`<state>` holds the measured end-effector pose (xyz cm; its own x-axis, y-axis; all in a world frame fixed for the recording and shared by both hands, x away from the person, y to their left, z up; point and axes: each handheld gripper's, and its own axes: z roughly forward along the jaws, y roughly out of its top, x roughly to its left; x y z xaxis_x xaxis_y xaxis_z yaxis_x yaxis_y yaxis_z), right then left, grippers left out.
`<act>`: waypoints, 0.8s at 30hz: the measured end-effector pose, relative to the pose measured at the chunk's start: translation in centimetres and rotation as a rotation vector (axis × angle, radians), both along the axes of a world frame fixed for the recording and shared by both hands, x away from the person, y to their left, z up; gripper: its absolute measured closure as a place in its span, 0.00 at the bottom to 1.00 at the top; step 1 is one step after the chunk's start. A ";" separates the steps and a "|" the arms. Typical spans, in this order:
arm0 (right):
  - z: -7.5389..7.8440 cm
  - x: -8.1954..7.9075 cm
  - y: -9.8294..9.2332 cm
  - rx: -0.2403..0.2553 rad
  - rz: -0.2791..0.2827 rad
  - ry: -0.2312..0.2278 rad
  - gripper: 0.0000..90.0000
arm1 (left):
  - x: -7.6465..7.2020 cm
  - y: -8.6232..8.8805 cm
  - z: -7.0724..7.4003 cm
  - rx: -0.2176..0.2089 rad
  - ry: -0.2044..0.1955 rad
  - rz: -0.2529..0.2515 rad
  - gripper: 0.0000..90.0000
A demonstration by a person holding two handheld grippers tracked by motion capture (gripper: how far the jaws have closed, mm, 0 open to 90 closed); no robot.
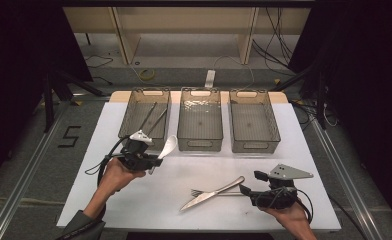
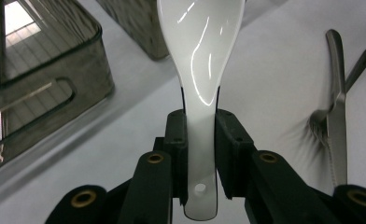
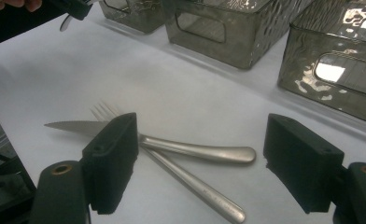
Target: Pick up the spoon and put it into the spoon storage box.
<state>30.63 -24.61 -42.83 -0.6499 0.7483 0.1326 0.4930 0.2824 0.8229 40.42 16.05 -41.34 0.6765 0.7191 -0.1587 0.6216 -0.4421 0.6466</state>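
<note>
Three ribbed smoky plastic bins [image 1: 200, 125] stand in a row. The left gripper [image 1: 156, 161] pinches a glossy white spoon [image 2: 200, 60] by its handle, just before the leftmost bin (carry it level, release low inside). Right gripper [image 3: 200, 163] gapes wide over the steel knife [image 3: 172, 145] and fork [image 3: 190, 184].

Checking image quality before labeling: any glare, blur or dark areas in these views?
High view: room edges dark, table evenly lit. Left gripper view: glare streaks on the white spoon in the left claw, knife soft. Right gripper view: bright reflections on the bin walls.
</note>
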 end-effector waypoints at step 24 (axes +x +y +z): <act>-0.1 0.1 -0.2 0.004 -0.010 0.002 0.30 | 4.8 -3.3 3.8 -0.086 -0.093 0.022 0.84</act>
<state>30.73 -24.79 -42.90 -0.6421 0.7542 0.1371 0.4973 0.2738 0.8232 45.26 12.75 -37.58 0.6756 0.7202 -0.1580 0.5662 -0.3695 0.7368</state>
